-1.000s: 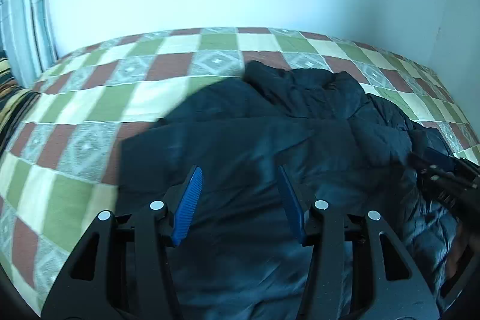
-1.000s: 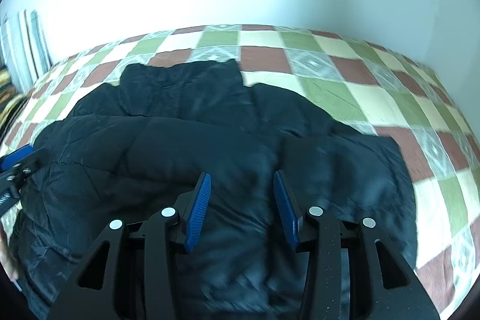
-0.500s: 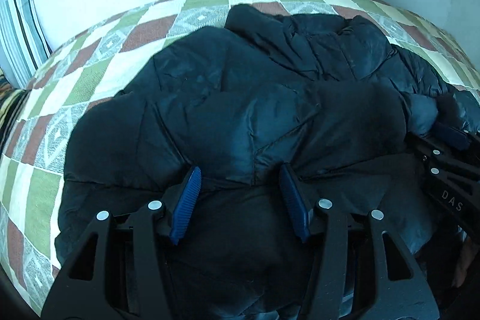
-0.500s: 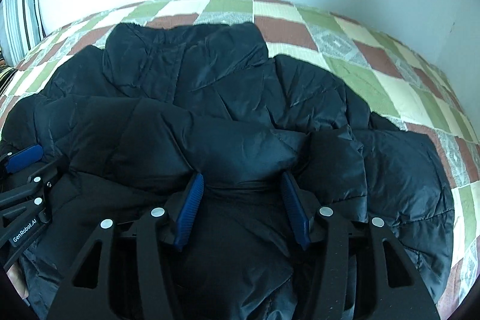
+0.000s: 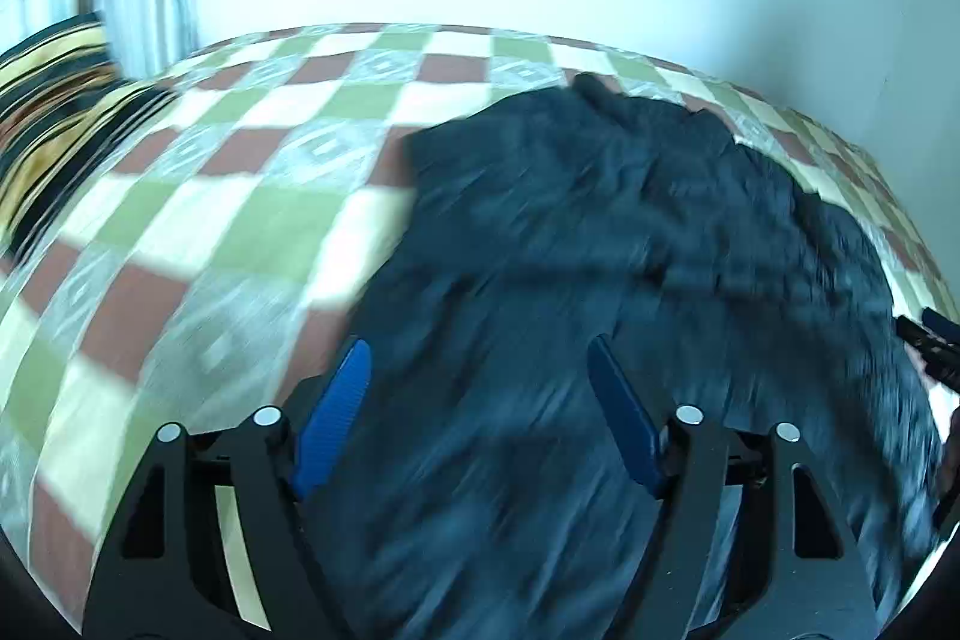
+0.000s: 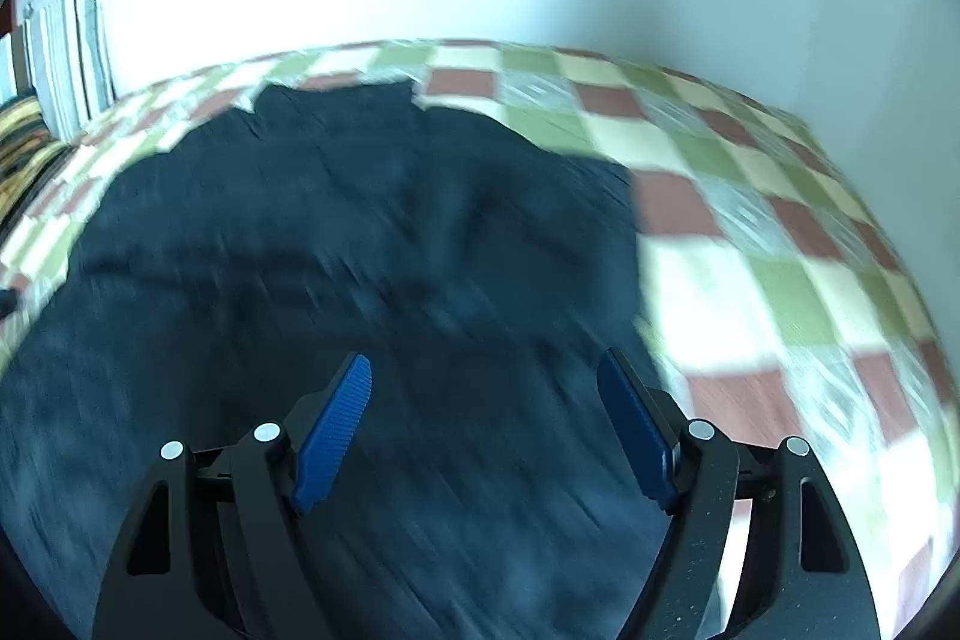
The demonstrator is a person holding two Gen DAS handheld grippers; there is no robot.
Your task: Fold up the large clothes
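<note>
Now both spread, just opened, empty: left hand-held gripper, right hand-held gripper, above dark puffy quilted jacket on checked bed quilt.

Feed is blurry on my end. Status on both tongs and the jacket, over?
Left tongs and right tongs open, jaws just widened, nothing gripped. Dark jacket lies released on the checked bedspread, partly folded. Nothing in the way.

Bed with checked cover in green, cream, brick red and patterned grey squares, set against a pale wall. Lying directly on it: one dark puffer jacket, spread across the middle; striped bedding at the left end.
</note>
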